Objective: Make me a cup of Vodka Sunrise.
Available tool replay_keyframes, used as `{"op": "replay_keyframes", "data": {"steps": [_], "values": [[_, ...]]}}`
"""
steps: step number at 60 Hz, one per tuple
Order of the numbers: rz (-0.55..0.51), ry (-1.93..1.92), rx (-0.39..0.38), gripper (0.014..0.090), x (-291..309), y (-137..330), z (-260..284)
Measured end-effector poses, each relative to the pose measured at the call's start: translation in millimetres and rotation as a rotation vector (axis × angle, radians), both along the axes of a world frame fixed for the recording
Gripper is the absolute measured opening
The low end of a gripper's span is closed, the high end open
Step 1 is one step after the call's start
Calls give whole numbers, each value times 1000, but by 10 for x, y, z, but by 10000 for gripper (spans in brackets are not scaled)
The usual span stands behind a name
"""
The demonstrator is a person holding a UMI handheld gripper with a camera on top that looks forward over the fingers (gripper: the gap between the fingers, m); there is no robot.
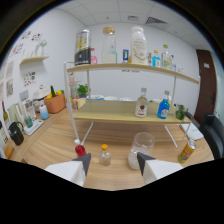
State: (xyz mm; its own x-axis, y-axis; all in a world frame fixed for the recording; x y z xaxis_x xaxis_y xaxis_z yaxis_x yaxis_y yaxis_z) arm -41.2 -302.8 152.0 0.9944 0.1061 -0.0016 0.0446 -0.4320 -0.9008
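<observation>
My gripper (113,164) hangs open above a wooden table (60,137), with nothing between its fingers. Just ahead of the fingers stands a small bottle with an orange cap (105,155). A small red bottle (80,149) is by the left fingertip. A clear glass cup (141,148) stands by the right fingertip. Beyond them, on the lower wooden shelf (110,111), stand a clear bottle with a red label (142,104) and a blue bottle (164,106).
The upper shelf (125,67) carries large jars and bottles. A yellow can (187,150) stands at the right. An orange pot (55,102), a black kettle (16,133) and cups sit at the left. White shelf legs (74,122) stand ahead.
</observation>
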Motion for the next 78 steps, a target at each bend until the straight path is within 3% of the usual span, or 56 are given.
{"op": "replay_keyframes", "data": {"steps": [13, 19, 39, 52, 59, 73, 78], "values": [[-96, 13, -25, 862, 623, -344, 203], [-117, 36, 17, 861, 841, -250, 515], [-99, 56, 250, 859, 1266, 813, 2003], [-115, 19, 324, 852, 1542, 1581, 2331], [-93, -6, 304, 734, 1585, 1829, 2306], [-64, 20, 252, 371, 1551, 2019, 2183], [-67, 38, 245, 367, 1549, 2020, 2182]]}}
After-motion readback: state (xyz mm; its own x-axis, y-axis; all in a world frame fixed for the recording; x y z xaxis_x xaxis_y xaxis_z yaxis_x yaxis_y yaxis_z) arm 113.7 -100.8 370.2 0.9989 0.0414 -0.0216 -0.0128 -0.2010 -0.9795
